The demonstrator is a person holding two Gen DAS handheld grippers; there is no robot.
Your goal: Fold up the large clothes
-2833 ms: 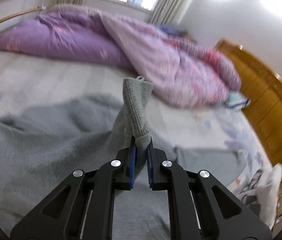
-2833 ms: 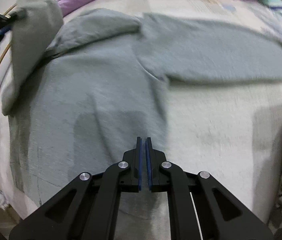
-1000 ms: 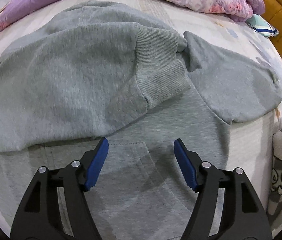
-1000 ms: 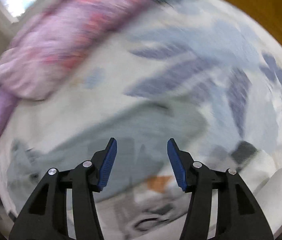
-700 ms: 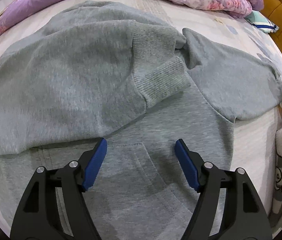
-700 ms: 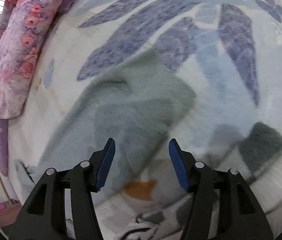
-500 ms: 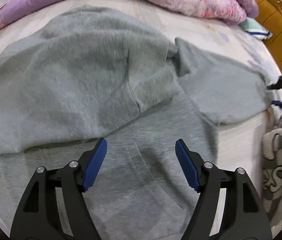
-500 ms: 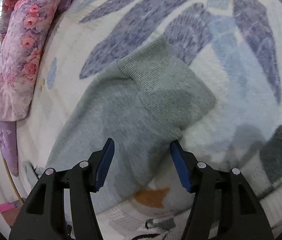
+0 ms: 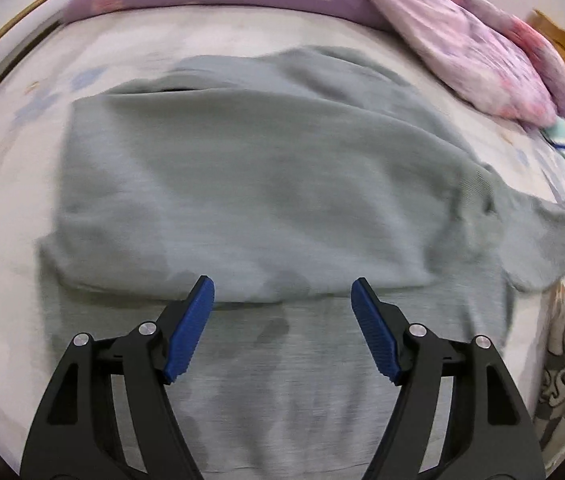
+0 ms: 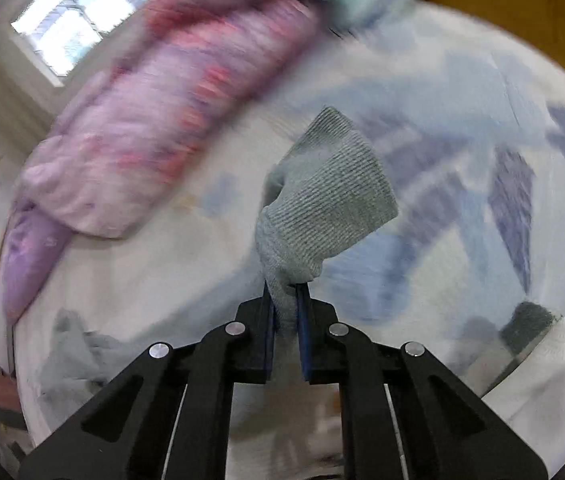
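With our right tool (image 10: 285, 306) clamped on the grey sweatshirt's (image 9: 266, 184) ribbed cuff (image 10: 328, 204) and our left tool (image 9: 282, 324) hovering open, we judge the sleeve fold underway, next carrying it across the body.

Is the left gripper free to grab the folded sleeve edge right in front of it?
Probably yes: the left gripper is open over the grey sweatshirt, with nothing between its fingers and the fold edge just ahead.

Bed (image 9: 10, 184), grey sweatshirt (image 9: 266, 184), purple quilt (image 9: 462, 32)
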